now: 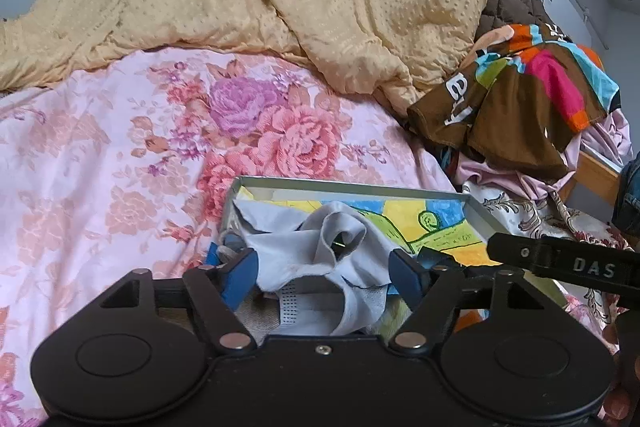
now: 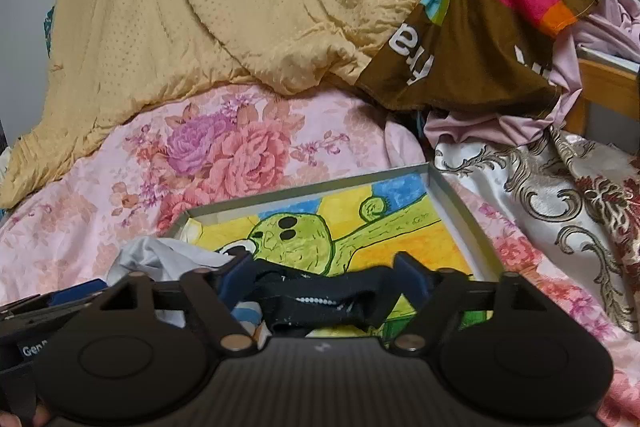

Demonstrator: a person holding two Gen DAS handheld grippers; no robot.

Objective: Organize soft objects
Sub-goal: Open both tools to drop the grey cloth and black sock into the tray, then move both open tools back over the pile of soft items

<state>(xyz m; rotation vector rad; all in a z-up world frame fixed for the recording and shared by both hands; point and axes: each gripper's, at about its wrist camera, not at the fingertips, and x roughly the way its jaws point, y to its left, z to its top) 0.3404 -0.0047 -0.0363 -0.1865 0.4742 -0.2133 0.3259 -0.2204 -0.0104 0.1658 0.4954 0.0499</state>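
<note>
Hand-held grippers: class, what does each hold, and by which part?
Nothing is held. The left hand-held gripper stands open around grey cloth; the right hand-held gripper stands open around a black item.

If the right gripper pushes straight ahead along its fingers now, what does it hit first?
Most likely the crumpled black fabric piece lying between the open right gripper fingers, then the shallow grey box with the green cartoon drawing. Depth is hard to judge.

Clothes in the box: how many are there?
2. A grey cloth lies at the box's left end, between the left gripper's open fingers. A black cloth lies further right, between the right gripper's open fingers. More may hide underneath.
</note>
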